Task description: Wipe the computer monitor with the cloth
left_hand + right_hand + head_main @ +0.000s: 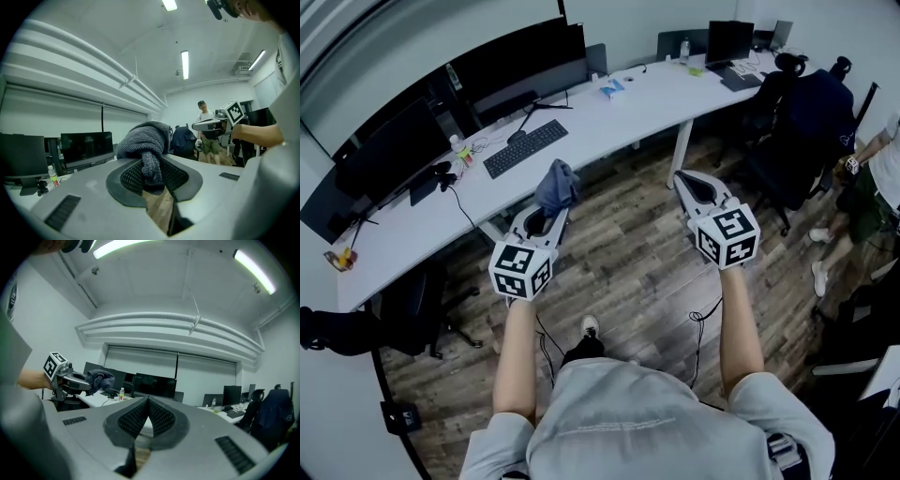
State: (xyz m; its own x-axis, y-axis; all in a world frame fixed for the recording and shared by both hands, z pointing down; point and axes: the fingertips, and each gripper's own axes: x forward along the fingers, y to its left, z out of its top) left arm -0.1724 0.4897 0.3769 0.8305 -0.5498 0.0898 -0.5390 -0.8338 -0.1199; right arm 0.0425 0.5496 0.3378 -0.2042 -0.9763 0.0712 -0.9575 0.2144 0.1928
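A grey-blue cloth (556, 185) is bunched at the tip of my left gripper (546, 216), whose jaws are shut on it. In the left gripper view the cloth (146, 140) hangs down between the pads. My right gripper (682, 180) is shut with nothing in it, and its pads meet at a point (147, 400). Both grippers hover over the wooden floor, short of the desk. Two dark monitors (520, 61) (392, 150) stand along the back of the white desk (609, 117). From the right gripper view I see the left gripper (70, 380) with the cloth (101, 377), and a monitor (154, 385) beyond.
A keyboard (525, 147) and a bottle (459, 148) lie on the desk, with another monitor (729, 39) at the far right end. Office chairs (797, 122) and a standing person (862, 187) are at the right. A dark chair (412, 305) is at the left.
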